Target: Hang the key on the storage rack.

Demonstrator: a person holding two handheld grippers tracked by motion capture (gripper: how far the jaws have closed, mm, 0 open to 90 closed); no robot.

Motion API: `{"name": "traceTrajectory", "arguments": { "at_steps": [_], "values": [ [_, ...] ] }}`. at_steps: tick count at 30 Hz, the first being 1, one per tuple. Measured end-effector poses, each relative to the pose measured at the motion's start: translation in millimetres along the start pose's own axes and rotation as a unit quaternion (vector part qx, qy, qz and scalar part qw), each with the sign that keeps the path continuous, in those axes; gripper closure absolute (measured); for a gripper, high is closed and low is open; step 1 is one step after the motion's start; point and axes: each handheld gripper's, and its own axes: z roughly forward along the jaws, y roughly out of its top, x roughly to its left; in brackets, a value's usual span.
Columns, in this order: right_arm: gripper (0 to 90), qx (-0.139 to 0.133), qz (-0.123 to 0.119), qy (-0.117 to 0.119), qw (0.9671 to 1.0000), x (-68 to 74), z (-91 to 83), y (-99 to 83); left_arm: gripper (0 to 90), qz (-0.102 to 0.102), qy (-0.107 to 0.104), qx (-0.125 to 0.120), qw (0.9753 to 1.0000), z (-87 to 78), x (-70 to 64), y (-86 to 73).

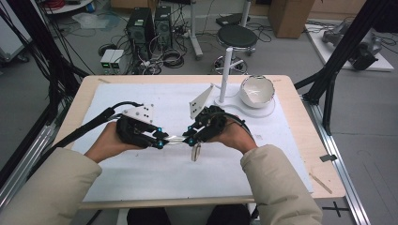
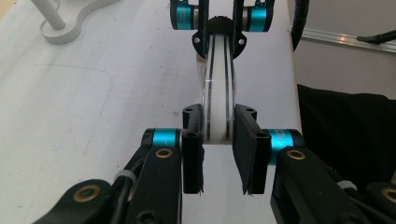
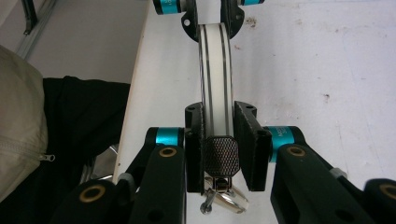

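A narrow white band [image 1: 174, 138] with two dark lines along it spans the short gap between my two grippers above the white mat. My left gripper [image 1: 159, 140] is shut on one end and my right gripper [image 1: 190, 136] on the other. In the left gripper view the band [image 2: 218, 84] runs from my left gripper [image 2: 218, 126] up to the right gripper's jaws. In the right gripper view the band [image 3: 215, 70] sits in my right gripper [image 3: 219, 126], with a black knurled piece [image 3: 222, 155] and a small metal clasp [image 3: 224, 198] at its near end. A clear loop [image 1: 195, 152] hangs below the right gripper.
A white stand with an upright post [image 1: 225, 70] and a white bowl [image 1: 256, 90] sit at the back right of the mat [image 1: 141, 173]. The wooden table edge [image 1: 319, 154] lies to the right. A stool [image 1: 237, 36] and computer towers [image 1: 141, 28] stand behind the table.
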Motion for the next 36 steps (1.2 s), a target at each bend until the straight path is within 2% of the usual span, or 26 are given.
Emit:
{"name": "traceTrajectory", "arguments": {
  "at_steps": [3,4,6,8,9,10,11,12,13,14,16,17,18,20,24,25,27,28,29,30,31,32,33,34,35,36],
  "values": [
    [74.9,-0.002,-0.007,0.001,1.0,0.0,-1.2,-0.2,73.4,0.011,-0.003,-0.003,0.9999,-0.6,0.7,-0.6],
    [74.9,-0.004,-0.006,0.002,1.0,0.2,-1.4,-0.6,73.2,0.018,-0.005,-0.019,0.9996,-1.2,1.4,-2.2],
    [74.9,-0.006,0.0,-0.003,1.0,0.6,-3.7,-1.4,71.9,0.04,0.014,-0.042,0.9982,-3.0,0.1,-4.1],
    [74.9,-0.013,0.002,-0.005,0.9999,0.5,-7.0,-2.2,60.7,0.05,0.03,-0.064,0.9962,-5.6,-1.4,-6.2],
    [74.9,-0.017,0.004,-0.008,0.9998,1.0,-8.1,-2.7,56.2,0.05,0.03,-0.064,0.9962,-5.6,-1.4,-6.2],
    [74.9,-0.021,0.003,-0.011,0.9997,0.8,-9.7,-3.3,48.9,0.048,0.037,-0.075,0.9953,-9.1,-0.5,-8.1],
    [74.8,-0.024,0.008,-0.01,0.9996,1.0,-11.6,-4.0,39.9,0.048,0.037,-0.075,0.9953,-9.1,-0.5,-8.1],
    [74.9,-0.03,0.005,-0.014,0.9994,0.7,-13.3,-4.7,33.0,0.032,0.032,-0.08,0.9957,-13.4,0.7,-10.5],
    [74.8,-0.036,0.012,-0.019,0.9991,0.7,-15.5,-5.6,28.7,0.032,0.032,-0.08,0.9957,-13.4,0.7,-10.5],
    [74.9,-0.044,0.021,-0.02,0.9986,0.2,-17.9,-6.6,25.7,0.024,0.046,-0.09,0.9946,-19.2,-1.9,-14.2],
    [74.9,-0.065,0.039,-0.027,0.9968,-0.7,-22.8,-9.5,15.7,0.016,0.056,-0.108,0.9925,-26.0,-4.6,-18.2],
    [74.9,-0.075,0.045,-0.025,0.9959,-1.9,-25.0,-11.2,14.7,0.016,0.056,-0.108,0.9925,-26.0,-4.6,-18.2],
    [74.9,-0.081,0.052,-0.027,0.995,-1.9,-27.4,-12.7,12.8,0.01,0.077,-0.121,0.9896,-33.3,-8.3,-23.1],
    [74.9,-0.096,0.058,-0.03,0.9932,-2.8,-31.9,-15.9,5.2,0.0,0.099,-0.126,0.9871,-40.5,-11.0,-27.5],
    [74.9,-0.127,0.072,-0.036,0.9887,-3.1,-40.6,-22.1,1.7,-0.021,0.127,-0.142,0.9815,-54.1,-14.7,-34.5],
    [74.9,-0.134,0.077,-0.038,0.9873,-3.3,-42.7,-23.8,1.7,-0.021,0.127,-0.142,0.9815,-54.1,-14.7,-34.5],
    [74.9,-0.14,0.08,-0.044,0.986,-3.4,-44.7,-25.3,1.7,-0.033,0.136,-0.146,0.9794,-59.8,-14.5,-37.7],
    [74.9,-0.152,0.088,-0.049,0.9833,-3.4,-48.2,-28.5,1.7,-0.043,0.141,-0.149,0.9778,-61.7,-15.1,-38.9],
    [74.9,-0.161,0.094,-0.056,0.9809,-3.2,-51.2,-31.1,1.7,-0.058,0.154,-0.155,0.9742,-67.6,-16.1,-41.9],
    [74.9,-0.169,0.1,-0.057,0.9789,-3.0,-53.5,-33.4,1.7,-0.058,0.154,-0.155,0.9742,-67.6,-16.1,-41.9],
    [74.9,-0.176,0.106,-0.064,0.9767,-2.7,-56.2,-35.8,1.7,-0.062,0.162,-0.152,0.973,-70.1,-16.8,-43.2],
    [74.8,-0.179,0.112,-0.073,0.9746,-2.6,-58.9,-38.3,1.7,-0.071,0.175,-0.158,0.9692,-73.8,-18.8,-45.7],
    [74.8,-0.186,0.12,-0.078,0.9722,-2.8,-61.1,-41.1,1.7,-0.071,0.175,-0.158,0.9692,-73.8,-18.8,-45.7],
    [74.9,-0.193,0.127,-0.083,0.9695,-3.2,-63.2,-44.4,1.7,-0.087,0.19,-0.178,0.9615,-76.8,-21.1,-50.4],
    [74.9,-0.196,0.135,-0.09,0.9669,-3.4,-65.2,-48.1,1.7,-0.087,0.19,-0.178,0.9615,-76.8,-21.1,-50.4],
    [74.9,-0.198,0.144,-0.097,0.9647,-4.2,-67.2,-52.3,1.7,-0.105,0.202,-0.202,0.9527,-78.3,-22.0,-58.7]
  ]
}}
